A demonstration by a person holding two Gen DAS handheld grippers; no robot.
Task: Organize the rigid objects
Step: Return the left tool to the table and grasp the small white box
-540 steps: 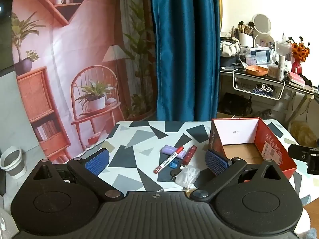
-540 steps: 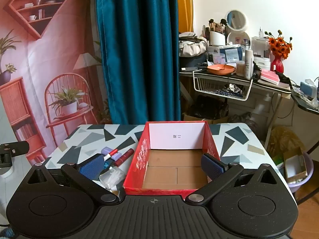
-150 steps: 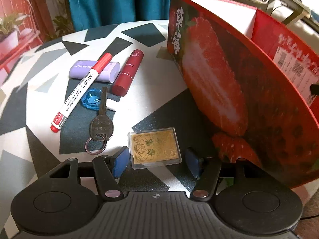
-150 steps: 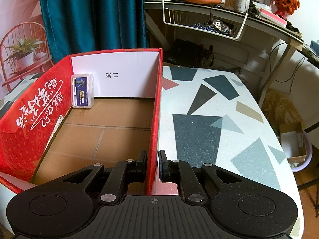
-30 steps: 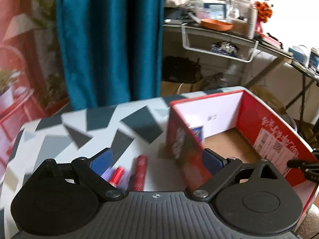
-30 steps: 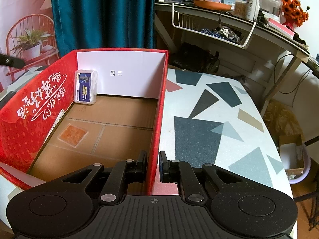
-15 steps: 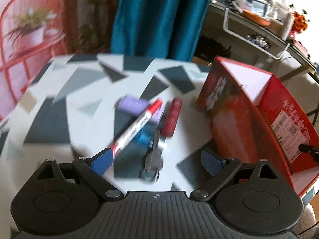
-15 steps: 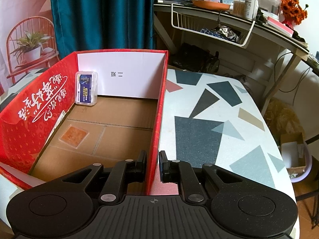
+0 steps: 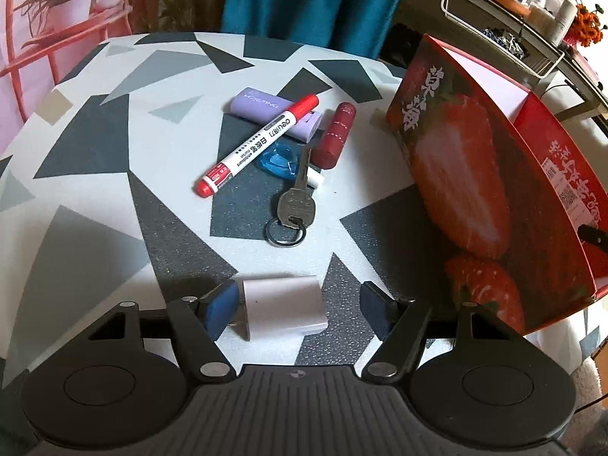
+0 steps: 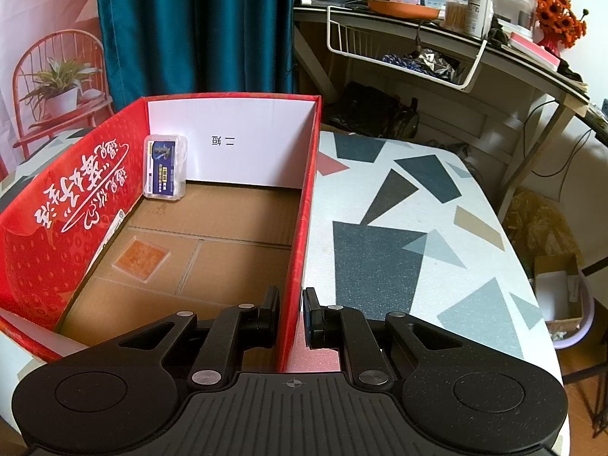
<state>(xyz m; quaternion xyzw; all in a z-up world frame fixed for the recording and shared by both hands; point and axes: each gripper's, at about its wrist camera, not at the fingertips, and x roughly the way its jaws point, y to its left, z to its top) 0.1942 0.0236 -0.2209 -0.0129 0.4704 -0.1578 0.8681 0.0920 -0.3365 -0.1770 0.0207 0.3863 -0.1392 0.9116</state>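
Down and forward comes the left gripper since half a second ago, and a white block that was not in view then is now sitting between its fingers. In the left wrist view that block is a small, smooth, rounded white cuboid lying on the patterned table. The jaws are closing around it: the left blue pad is touching or nearly touching its side, while the right pad is still standing apart from it. Beyond it, the red-capped marker is resting across the purple case, with the dark red tube, the blue clip and the key on its ring close by. The red strawberry box is standing to the right.

Over to the right wrist view, and nothing is changing here. The right gripper is angling down, its fingers clamped together on the right wall of the red strawberry box. Inside, a clear plastic case is leaning upright in the far left corner and an orange card is lying flat on the cardboard floor.
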